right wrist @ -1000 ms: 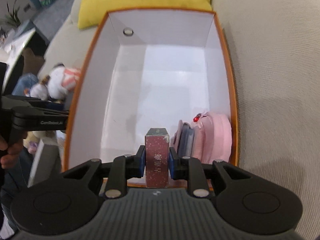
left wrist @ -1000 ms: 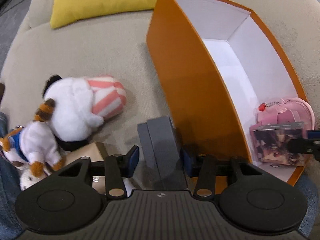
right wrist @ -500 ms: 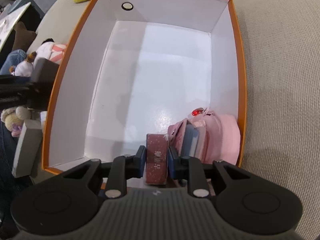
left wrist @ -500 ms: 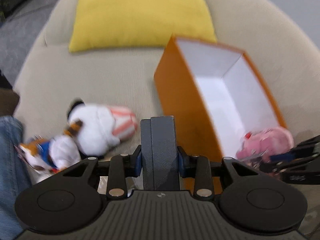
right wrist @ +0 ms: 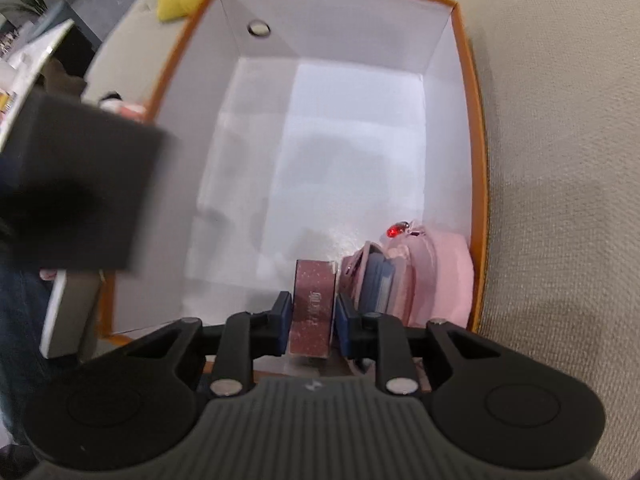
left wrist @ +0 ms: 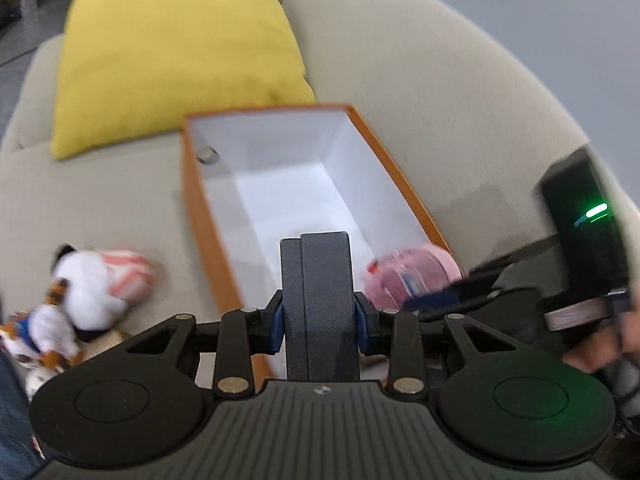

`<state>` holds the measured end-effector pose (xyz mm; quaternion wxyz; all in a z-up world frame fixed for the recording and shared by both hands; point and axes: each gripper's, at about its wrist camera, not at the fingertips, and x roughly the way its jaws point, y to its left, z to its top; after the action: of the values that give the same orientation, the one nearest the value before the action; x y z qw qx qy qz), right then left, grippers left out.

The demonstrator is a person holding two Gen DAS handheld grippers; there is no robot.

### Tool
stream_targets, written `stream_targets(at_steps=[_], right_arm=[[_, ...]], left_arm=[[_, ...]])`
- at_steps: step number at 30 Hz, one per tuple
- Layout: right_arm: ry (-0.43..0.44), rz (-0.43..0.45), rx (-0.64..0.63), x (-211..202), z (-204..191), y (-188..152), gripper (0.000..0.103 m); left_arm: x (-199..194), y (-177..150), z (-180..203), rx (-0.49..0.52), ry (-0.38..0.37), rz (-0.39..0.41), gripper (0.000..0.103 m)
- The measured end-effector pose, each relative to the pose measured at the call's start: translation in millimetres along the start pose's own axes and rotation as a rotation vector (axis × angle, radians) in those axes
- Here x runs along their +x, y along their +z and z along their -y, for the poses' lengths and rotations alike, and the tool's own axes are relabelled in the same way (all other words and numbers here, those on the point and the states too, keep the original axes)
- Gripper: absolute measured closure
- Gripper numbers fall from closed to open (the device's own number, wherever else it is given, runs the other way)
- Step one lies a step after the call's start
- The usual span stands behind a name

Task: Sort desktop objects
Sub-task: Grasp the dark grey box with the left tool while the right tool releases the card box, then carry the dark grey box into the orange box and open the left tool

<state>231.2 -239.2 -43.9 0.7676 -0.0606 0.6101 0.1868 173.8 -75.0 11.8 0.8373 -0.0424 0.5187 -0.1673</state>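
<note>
Dark grey and finely textured, a flat case is gripped on both sides by the blue pads of the left gripper in the left wrist view, and is held upright above the near end of an orange box with a white inside. The jaws closed further on the case within the last second. A pink pouch lies in the box's near right corner, blurred. Plush toys lie on the beige sofa left of the box, and a yellow cushion rests behind it. The right gripper's black body appears at the right edge.

In the right wrist view, a dark red glittery box is seen standing on end between the pads of the right gripper, on the floor of the orange box at its near wall. The jaws have just been opening slightly; whether the pads are pressing on it cannot be told. The pink pouch stands just beside it on the right. The grey case appears blurred at the left, over the box's left wall.
</note>
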Motion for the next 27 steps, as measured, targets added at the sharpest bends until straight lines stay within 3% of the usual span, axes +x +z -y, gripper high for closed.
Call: stream_targets(at_steps=[3,9,13,19,27], right_arm=[[-0.003,0.069,0.006,-18,4,-7,0.078],[-0.026,0.178,0.048,-43,21,-16,0.073],[-0.045,0.179,0.075,-39,32,-14,0.073],[-0.031,0.18,0.079,-31,34,-16,0.073],[-0.023,0.169,0.085,-26,36,-16,0.074]], left_arm=[[29,-2,10,-0.001,0.045,-0.051,0.065],[79,-3,15,-0.053,0.067,-0.163,0.065],[95,-10,17,-0.084,0.06,-0.221,0.065],[107,-11,11,-0.142,0.05,-0.239,0.064],[107,-16,-4,-0.224,-0.037,-0.261,0.056]])
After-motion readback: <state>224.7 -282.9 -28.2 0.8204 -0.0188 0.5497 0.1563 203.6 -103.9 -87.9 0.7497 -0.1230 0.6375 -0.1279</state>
